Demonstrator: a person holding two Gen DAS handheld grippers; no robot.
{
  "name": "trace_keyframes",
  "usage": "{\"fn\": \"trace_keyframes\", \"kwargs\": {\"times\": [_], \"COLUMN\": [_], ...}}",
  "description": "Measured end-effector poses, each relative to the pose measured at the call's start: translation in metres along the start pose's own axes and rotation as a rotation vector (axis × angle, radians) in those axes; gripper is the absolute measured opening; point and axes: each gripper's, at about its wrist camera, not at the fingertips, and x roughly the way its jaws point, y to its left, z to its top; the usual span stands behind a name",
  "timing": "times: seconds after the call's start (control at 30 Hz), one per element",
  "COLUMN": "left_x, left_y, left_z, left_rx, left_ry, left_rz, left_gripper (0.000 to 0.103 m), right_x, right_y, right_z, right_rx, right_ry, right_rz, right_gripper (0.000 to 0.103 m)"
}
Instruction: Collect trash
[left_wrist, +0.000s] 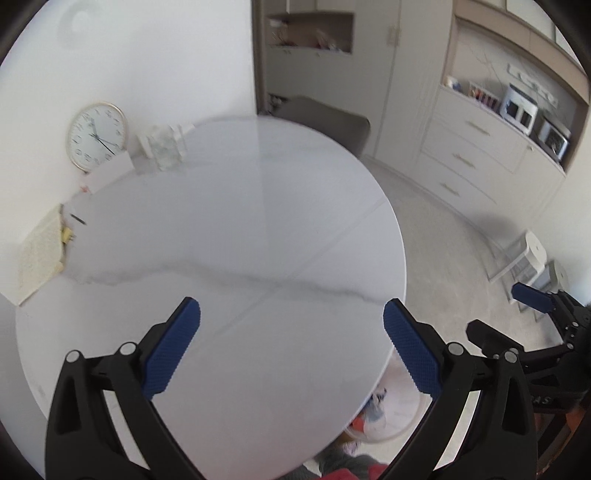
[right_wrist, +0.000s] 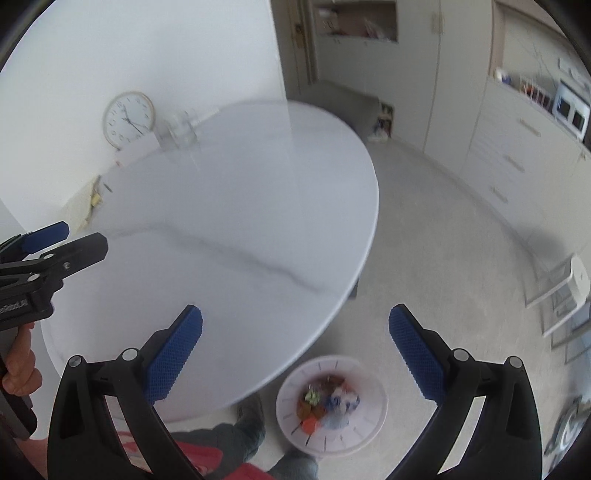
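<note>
A white waste basket stands on the floor beside the round table, with colourful trash inside; in the left wrist view its rim shows under the table edge. My left gripper is open and empty above the white marble table; it also shows in the right wrist view. My right gripper is open and empty, above the table edge and the basket; it shows at the right of the left wrist view.
At the table's far side by the wall are a round clock, a clear glass container, a card, an open notebook and a pen. A chair, cabinets with drawers and a small white stool stand around.
</note>
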Motion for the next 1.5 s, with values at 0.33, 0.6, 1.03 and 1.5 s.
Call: {"fn": "trace_keyframes", "kwargs": {"times": [0.33, 0.6, 1.03, 1.5], "left_x": [-0.076, -0.099, -0.079, -0.074], "left_y": [0.027, 0.037, 0.03, 0.026], "left_z": [0.069, 0.09, 0.073, 0.074], "left_rx": [-0.071, -0.143, -0.146, -0.135], "left_ry": [-0.242, -0.303, -0.213, -0.207], "left_rz": [0.108, 0.194, 0.168, 0.147], "left_gripper": [0.095, 0.095, 0.095, 0.095], "right_x": [-0.067, -0.1, -0.086, -0.084], "right_y": [0.02, 0.023, 0.03, 0.029], "right_z": [0.095, 0.125, 0.115, 0.114], "right_rx": [-0.082, -0.06, -0.063, -0.056], "right_ry": [-0.249, -0.336, -0.292, -0.28], "right_rz": [0.022, 0.042, 0.043, 0.033], "right_gripper": [0.101, 0.101, 0.101, 0.101]}}
